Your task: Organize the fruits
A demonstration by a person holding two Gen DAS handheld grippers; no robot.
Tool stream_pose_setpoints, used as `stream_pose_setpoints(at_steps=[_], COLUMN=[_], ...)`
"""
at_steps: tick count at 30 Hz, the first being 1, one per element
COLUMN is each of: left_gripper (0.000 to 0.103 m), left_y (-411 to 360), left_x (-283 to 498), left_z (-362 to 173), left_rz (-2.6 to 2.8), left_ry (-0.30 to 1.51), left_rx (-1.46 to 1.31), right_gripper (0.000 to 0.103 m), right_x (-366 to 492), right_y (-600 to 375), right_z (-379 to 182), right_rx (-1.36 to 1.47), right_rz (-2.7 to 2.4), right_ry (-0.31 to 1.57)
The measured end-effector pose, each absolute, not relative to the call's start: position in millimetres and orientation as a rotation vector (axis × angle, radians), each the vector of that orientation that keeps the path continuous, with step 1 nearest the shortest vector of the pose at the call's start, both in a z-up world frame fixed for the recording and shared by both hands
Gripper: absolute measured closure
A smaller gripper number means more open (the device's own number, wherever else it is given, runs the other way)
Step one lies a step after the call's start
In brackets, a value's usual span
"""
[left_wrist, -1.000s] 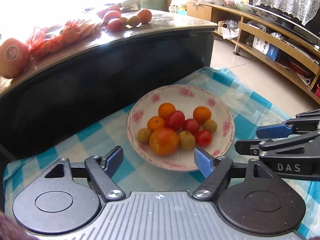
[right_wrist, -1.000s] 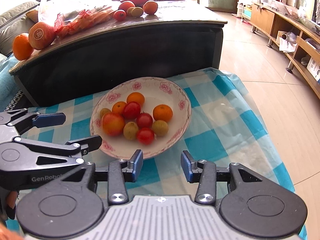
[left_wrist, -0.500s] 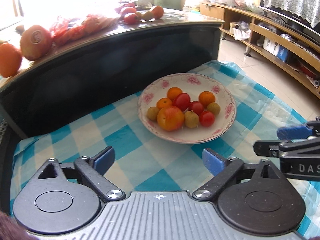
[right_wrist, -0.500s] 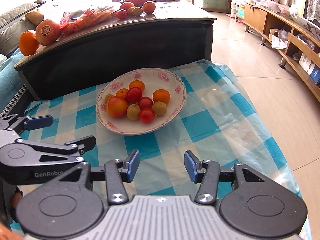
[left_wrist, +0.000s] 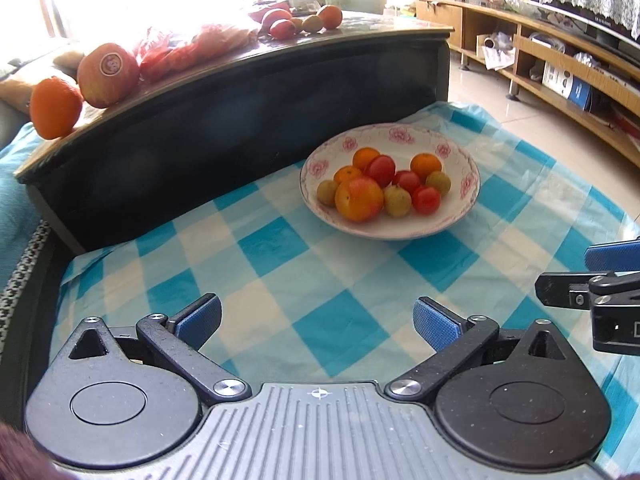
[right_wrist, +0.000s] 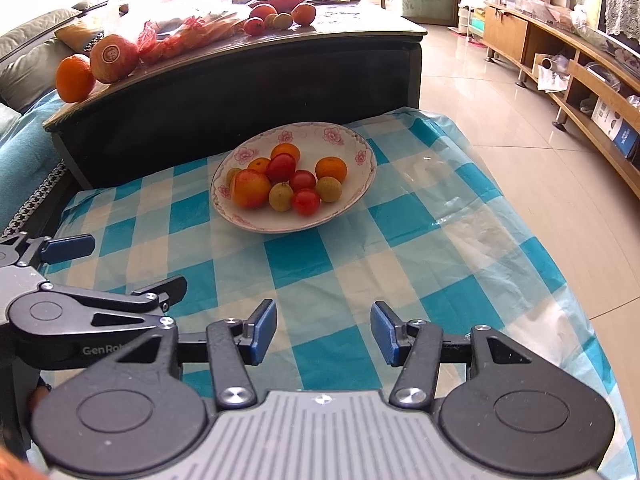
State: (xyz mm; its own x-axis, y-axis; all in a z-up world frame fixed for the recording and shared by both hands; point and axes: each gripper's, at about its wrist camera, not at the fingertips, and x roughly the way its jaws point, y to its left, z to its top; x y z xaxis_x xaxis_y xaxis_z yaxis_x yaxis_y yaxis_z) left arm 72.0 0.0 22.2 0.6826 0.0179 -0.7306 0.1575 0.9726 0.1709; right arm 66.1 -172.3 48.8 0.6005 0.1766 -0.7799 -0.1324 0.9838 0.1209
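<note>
Left wrist view has the left gripper (left_wrist: 318, 322) hovering over the blue-and-white checked cloth (left_wrist: 280, 276), its blue pads spread wide with nothing between them. The right gripper (right_wrist: 323, 332) hangs beside it in the same released way, empty, well short of the bowl.

That bowl (left_wrist: 466, 204) — white, with pink flowers round the rim — sits on the far part of the cloth, just in front of the dark table (left_wrist: 240, 120). Seen from the right wrist, its oval runs left to right and it tips slightly, the right rim higher. Inside it lies a pile of fruit touching one another: a large red-orange apple (left_wrist: 359, 200) at the front left, three small oranges behind, red tomatoes (left_wrist: 426, 199) through the middle, and yellow-green round fruits (left_wrist: 397, 200) at the edges. Being round, none of them shows a clear long axis.

On the table top lie more fruit — an orange (right_wrist: 74, 78) at the left end, a stickered apple (right_wrist: 113, 58) touching it, red net bags (right_wrist: 188, 34) beyond, and a small cluster (right_wrist: 276, 16) near the far corner.
</note>
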Motion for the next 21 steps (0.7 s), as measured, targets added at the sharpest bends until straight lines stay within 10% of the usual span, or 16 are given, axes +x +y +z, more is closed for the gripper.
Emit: stream_pose_setpoints(at_steps=[21], left_gripper=[0.000], left_y=[-5], left_x=[18], left_z=[23], left_rz=[-0.112], left_ry=[0.824], left_rx=[0.185], right_gripper=[0.045], right_x=[8], right_y=[-170], right_z=[50], right_rx=[0.043], right_rz=[0.165], right_ry=[0.900])
